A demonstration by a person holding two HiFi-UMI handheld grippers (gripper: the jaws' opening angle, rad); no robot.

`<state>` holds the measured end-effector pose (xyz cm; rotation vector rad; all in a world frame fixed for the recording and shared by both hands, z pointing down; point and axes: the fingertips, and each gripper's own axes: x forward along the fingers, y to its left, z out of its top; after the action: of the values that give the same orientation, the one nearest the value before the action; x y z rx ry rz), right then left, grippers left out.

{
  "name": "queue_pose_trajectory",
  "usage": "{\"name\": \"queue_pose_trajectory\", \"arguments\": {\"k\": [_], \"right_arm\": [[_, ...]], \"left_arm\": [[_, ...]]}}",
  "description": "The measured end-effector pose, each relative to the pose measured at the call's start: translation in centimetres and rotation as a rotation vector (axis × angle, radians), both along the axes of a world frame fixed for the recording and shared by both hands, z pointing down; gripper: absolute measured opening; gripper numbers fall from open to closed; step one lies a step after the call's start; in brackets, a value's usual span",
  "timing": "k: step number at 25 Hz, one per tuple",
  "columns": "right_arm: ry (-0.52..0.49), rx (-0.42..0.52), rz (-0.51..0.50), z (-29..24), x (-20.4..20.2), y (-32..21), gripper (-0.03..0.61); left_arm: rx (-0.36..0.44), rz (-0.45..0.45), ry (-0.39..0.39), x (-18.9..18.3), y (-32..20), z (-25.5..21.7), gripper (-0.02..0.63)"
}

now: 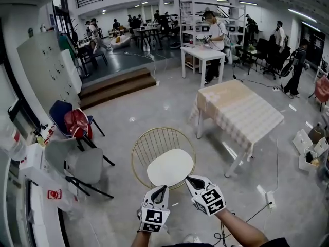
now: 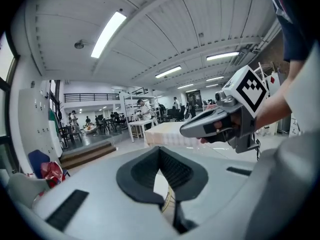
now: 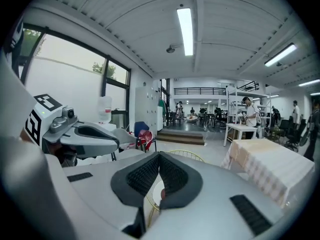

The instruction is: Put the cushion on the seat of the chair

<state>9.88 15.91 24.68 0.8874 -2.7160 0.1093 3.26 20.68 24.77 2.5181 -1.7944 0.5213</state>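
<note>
In the head view a round gold wire chair stands on the grey floor just ahead of me, with a white cushion lying on its seat. My left gripper and right gripper hover side by side near the cushion's near edge, both shut and empty. The left gripper view shows its jaws closed, with the right gripper to the right. The right gripper view shows its jaws closed, the chair's rim beyond them and the left gripper to the left.
A table under a checked cloth stands to the chair's right. A folding chair with a red bag and a grey chair stand at the left. Wooden steps lie farther back. Boxes and a power strip sit on the floor at right.
</note>
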Motion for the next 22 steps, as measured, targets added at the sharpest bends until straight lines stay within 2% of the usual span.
{"name": "queue_pose_trajectory", "arguments": {"k": [4,11,13,22], "right_arm": [[-0.015,0.033,-0.031,-1.6,0.7,1.7,0.018],[-0.056,0.078,-0.085,-4.4,0.6,3.9,0.018],[-0.077,0.091,-0.089,-5.4,0.6,4.0,0.018],[-0.131,0.125,-0.072,-8.3,0.5,5.0,0.018]], "left_arm": [[0.046,-0.022,0.015,1.2,1.7,-1.9,0.005],[0.103,-0.059,0.027,1.0,4.0,-4.9,0.005],[0.121,-0.073,0.017,0.8,4.2,-5.7,0.005],[0.175,-0.052,0.079,0.4,4.8,-8.5,0.005]]}}
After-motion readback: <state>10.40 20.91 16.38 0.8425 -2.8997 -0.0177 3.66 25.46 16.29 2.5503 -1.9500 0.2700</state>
